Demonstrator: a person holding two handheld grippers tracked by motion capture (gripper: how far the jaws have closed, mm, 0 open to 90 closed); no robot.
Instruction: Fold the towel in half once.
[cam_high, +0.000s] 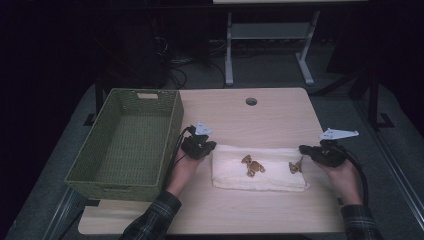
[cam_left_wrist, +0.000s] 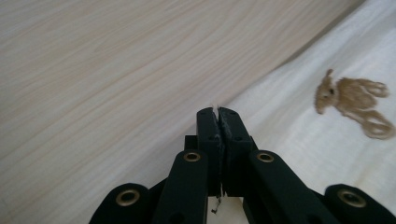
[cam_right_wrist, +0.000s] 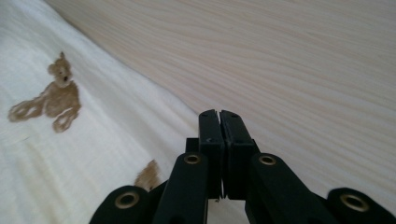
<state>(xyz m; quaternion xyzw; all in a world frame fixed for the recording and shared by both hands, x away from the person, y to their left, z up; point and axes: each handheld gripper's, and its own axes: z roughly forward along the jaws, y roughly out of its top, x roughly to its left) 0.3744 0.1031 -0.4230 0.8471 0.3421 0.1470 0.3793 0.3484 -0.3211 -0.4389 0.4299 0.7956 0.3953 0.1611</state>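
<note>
Both pairs of jaws are pinched shut on the towel (cam_high: 257, 167). The left gripper (cam_left_wrist: 218, 112) bites its far left corner, a sliver of cloth showing between the tips. The right gripper (cam_right_wrist: 219, 114) bites the far right corner, though the cloth inside that bite is hidden. The towel lies folded on the table (cam_high: 250, 120), cream, with brown bear figures (cam_high: 252, 165). A second figure by the right edge is partly covered. A green basket (cam_high: 172, 120) stands to the left.
</note>
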